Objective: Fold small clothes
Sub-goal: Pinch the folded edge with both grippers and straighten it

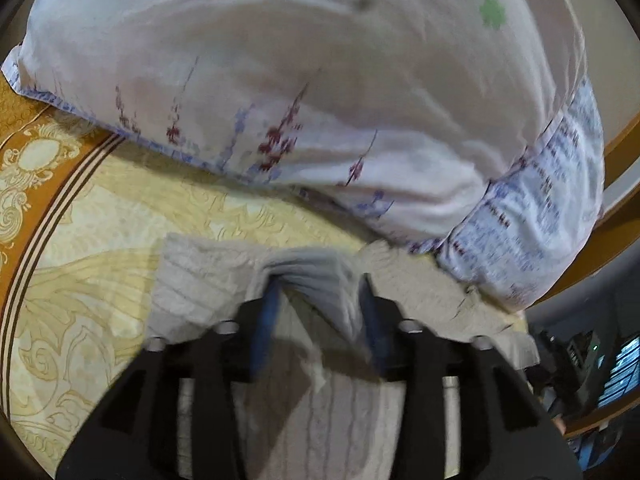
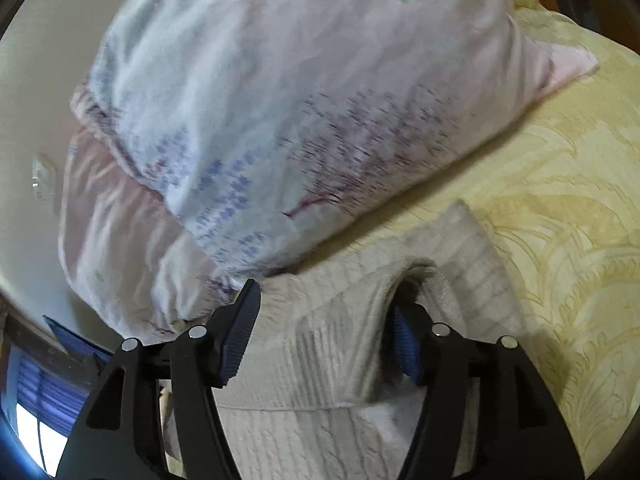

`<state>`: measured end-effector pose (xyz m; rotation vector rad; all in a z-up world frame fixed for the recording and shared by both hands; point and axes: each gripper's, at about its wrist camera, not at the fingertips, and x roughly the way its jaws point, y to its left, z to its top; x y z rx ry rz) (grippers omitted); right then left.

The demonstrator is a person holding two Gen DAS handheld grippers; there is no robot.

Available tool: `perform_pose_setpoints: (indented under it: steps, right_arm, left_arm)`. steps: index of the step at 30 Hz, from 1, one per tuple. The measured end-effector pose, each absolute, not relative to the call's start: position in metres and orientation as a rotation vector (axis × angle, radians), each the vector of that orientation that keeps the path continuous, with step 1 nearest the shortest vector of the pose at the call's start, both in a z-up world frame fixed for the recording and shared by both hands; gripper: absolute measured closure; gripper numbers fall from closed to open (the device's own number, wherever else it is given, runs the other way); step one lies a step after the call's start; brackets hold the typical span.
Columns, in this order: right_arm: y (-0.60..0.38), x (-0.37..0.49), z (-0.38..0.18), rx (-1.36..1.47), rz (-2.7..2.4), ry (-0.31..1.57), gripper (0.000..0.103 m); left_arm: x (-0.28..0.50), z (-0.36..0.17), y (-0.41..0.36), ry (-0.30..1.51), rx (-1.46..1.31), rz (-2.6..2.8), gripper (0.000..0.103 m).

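Observation:
A pale grey-white knitted garment (image 1: 192, 276) lies on a yellow patterned bedspread (image 1: 100, 216). In the left wrist view my left gripper (image 1: 320, 292) has its blue-padded fingers apart, with a bunched fold of the knit draped between and over them. In the right wrist view the same knitted garment (image 2: 332, 320) lies under my right gripper (image 2: 326, 320), whose jaws stand wide open. The left finger (image 2: 240, 320) is clear of the cloth. The right finger (image 2: 404, 344) is tucked under a raised fold of the knit.
A large white pillow (image 1: 320, 80) with purple and red flower print lies just beyond the garment, and fills the upper right wrist view (image 2: 260, 120). A wooden bed frame (image 1: 620, 216) runs at the right. The orange bedspread border (image 1: 36, 184) is at the left.

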<state>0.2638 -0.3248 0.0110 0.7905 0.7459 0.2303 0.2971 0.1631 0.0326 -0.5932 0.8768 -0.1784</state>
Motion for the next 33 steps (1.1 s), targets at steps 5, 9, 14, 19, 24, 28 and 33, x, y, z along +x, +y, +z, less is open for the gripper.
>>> perform_pose_setpoints:
  steps: [5,9,14,19,24,28,33]
  right_arm:
    - [-0.326,0.269,0.023,0.823,0.263,0.701,0.04]
    - [-0.331,0.254,0.033,0.737,0.238,0.698,0.04]
    - [-0.337,0.232,0.034,0.588,0.2,0.744,0.058]
    - [-0.343,0.215,0.02,0.457,0.16,0.802,0.06]
    - [-0.338,0.206,0.008,0.345,0.13,0.84,0.065]
    - [-0.334,0.199,0.001,0.299,0.139,0.867,0.076]
    - [-0.333,0.195,0.0,0.28,0.157,0.867,0.087]
  left_arm:
    - [0.295,0.046,0.174,0.825,-0.629,-0.162,0.041]
    - [0.283,0.049,0.186,0.849,-0.578,-0.151,0.041]
    - [0.251,0.047,0.189,0.862,-0.421,-0.141,0.043]
    - [0.226,0.044,0.175,0.852,-0.216,-0.099,0.044]
    - [0.219,0.033,0.163,0.889,-0.101,-0.047,0.044]
    - [0.217,0.024,0.163,0.916,-0.099,-0.037,0.046]
    - [0.214,0.019,0.163,0.925,-0.142,-0.06,0.06]
